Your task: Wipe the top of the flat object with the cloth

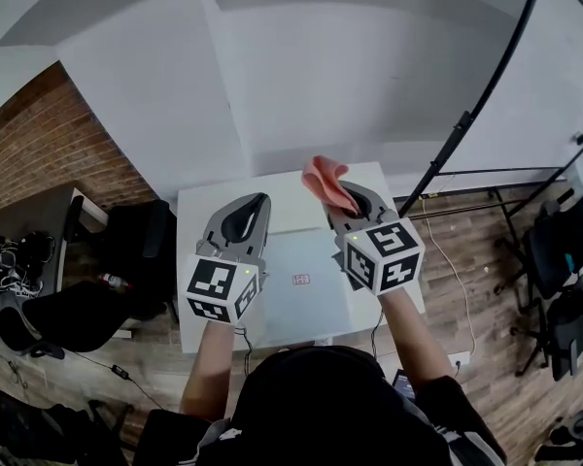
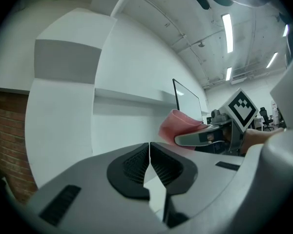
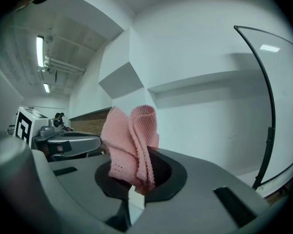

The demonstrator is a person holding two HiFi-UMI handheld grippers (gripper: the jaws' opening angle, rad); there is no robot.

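Left tool (image 1: 257,204), seemingly held level, is closed and empty; right tool (image 1: 352,198) beside it clamps the cloth (image 3: 132,140).

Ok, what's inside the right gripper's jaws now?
The pink cloth, bunched and standing up out of the right gripper, whose jaws are closed on its lower end. The pinched part is hidden inside the grip, so how much is caught can't be seen.

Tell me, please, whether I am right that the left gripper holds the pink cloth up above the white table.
Not quite: the right gripper holds the pink cloth up above the white table, as the right gripper view shows.
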